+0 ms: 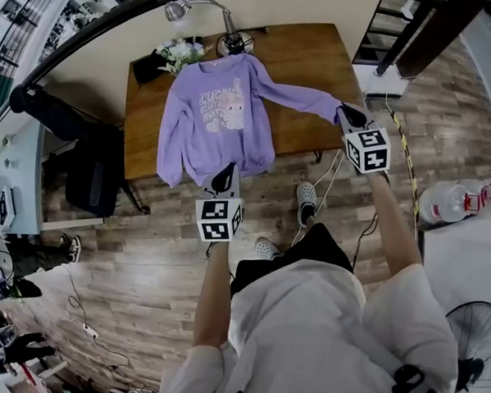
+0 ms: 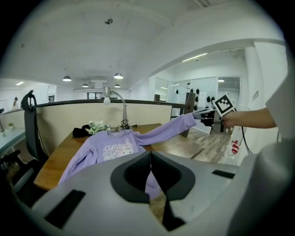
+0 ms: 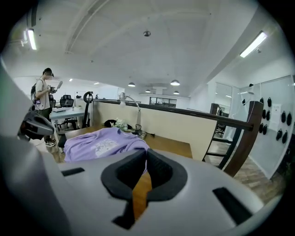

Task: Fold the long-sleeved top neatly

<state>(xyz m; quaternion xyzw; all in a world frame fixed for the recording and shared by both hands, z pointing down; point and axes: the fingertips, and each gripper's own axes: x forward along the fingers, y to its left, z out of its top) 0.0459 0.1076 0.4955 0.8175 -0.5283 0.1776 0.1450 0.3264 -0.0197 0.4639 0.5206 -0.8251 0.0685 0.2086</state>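
Head view: the purple long-sleeved top (image 1: 217, 116) lies face up on the wooden table (image 1: 310, 55), its hem hanging over the near edge. My left gripper (image 1: 222, 180) sits at that hem. My right gripper (image 1: 353, 117) is at the cuff of one sleeve (image 1: 296, 96), which is stretched out sideways and lifted off the tabletop. At the far edge of the table are a desk lamp (image 1: 177, 9) and a small bunch of flowers (image 1: 181, 53).

Left gripper view: the jaws are clenched, with a strip of purple hem pinched between them. Beyond them the top (image 2: 115, 150) spreads across the table (image 2: 60, 156). The raised sleeve (image 2: 166, 130) runs up to the right gripper (image 2: 205, 116).

Right gripper view: the jaws are pressed together with a sliver of purple cuff caught at their tips. The body of the top (image 3: 99, 144) lies on the table (image 3: 170, 146) ahead. A person (image 3: 44, 94) stands far off to the left.
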